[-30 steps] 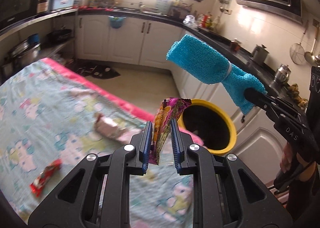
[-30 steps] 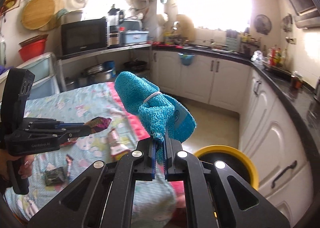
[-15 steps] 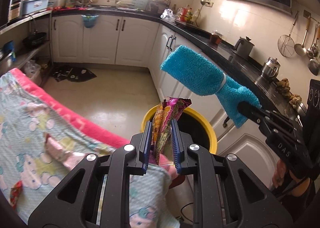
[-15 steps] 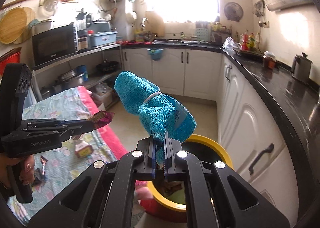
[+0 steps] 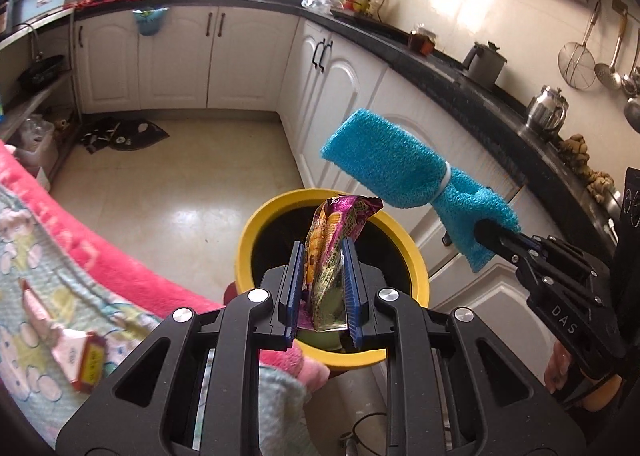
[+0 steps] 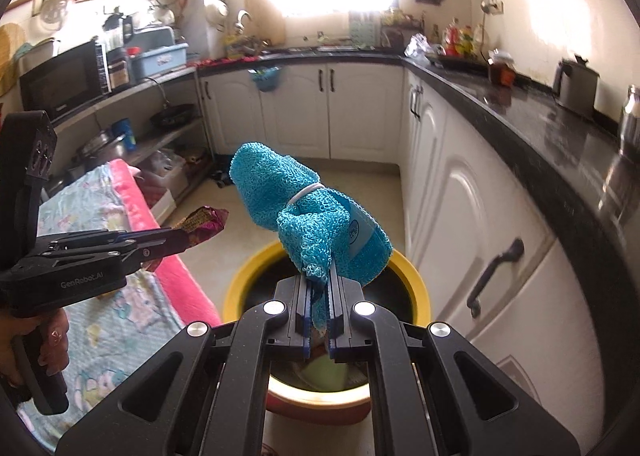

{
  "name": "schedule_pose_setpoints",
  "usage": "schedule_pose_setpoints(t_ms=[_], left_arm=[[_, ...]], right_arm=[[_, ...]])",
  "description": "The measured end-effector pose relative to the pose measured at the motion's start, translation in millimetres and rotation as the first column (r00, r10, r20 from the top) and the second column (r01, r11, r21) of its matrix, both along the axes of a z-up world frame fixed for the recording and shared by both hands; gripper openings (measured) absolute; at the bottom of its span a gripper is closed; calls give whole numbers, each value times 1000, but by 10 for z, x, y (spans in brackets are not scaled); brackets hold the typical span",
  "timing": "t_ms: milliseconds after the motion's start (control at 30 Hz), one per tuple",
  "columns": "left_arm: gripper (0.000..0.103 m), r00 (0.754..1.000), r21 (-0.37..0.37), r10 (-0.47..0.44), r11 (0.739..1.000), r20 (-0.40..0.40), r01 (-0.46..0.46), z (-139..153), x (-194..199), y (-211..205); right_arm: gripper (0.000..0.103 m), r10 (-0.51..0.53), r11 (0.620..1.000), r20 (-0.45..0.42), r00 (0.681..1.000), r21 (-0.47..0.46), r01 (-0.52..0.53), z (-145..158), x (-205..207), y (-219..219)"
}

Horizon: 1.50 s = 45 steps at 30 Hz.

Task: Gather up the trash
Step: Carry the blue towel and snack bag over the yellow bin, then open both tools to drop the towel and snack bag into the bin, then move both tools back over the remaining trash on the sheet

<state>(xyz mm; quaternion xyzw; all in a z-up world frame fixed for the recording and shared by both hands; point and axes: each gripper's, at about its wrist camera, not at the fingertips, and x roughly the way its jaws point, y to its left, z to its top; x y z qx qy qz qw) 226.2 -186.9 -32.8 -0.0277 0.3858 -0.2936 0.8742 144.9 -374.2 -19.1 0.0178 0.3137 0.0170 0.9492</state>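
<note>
A crumpled purple and yellow snack wrapper [image 5: 332, 244] stands upright between the blue pads of my left gripper [image 5: 321, 252], which is shut on it. Right behind and below it gapes the yellow-rimmed bin [image 5: 256, 232], dark inside. My right gripper [image 6: 319, 280] is shut on a blue knitted cloth bundle [image 6: 296, 200] tied with a white band. That bundle hangs above the same yellow bin [image 6: 416, 288]. From the right wrist view, the left gripper [image 6: 176, 242] comes in from the left with the wrapper [image 6: 206, 222] at its tip.
A table with a pink-edged patterned cloth [image 5: 72, 256] lies left of the bin, with a pink and yellow packet [image 5: 76, 352] on it. White cabinets [image 6: 500, 224] under a black counter run along the right. Open tiled floor [image 5: 192, 168] stretches beyond the bin.
Both grippers have swung away from the table toward the yellow bin and dropped lower. The bin now sits directly under the wrapper and the cloth. Both grips are unchanged.
</note>
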Motion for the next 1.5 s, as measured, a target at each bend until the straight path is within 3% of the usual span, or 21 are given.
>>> schedule_pose_setpoints(t_ms=[567, 667, 767, 933, 1333, 1500], left_arm=[[14, 996, 94, -38, 995, -85, 46, -581, 294, -428], [15, 995, 99, -37, 994, -96, 46, -639, 323, -457], [25, 995, 106, -30, 993, -99, 41, -666, 336, -461], [50, 996, 123, -13, 992, -88, 24, -642, 313, -385], [90, 998, 135, 62, 989, -31, -58, -416, 169, 24], [92, 995, 124, 102, 987, -17, -99, -301, 103, 186]], right_arm=[[6, -59, 996, -160, 985, 55, 68, -626, 332, -303], [11, -63, 995, -178, 982, 60, 75, -693, 374, -323], [18, -73, 994, -193, 979, 71, 88, -741, 401, -359], [28, -82, 993, -189, 978, 72, 97, -735, 398, -382], [50, -56, 996, -122, 991, 59, 63, -509, 264, -195], [59, -44, 998, -89, 995, 46, 48, -389, 194, -99]])
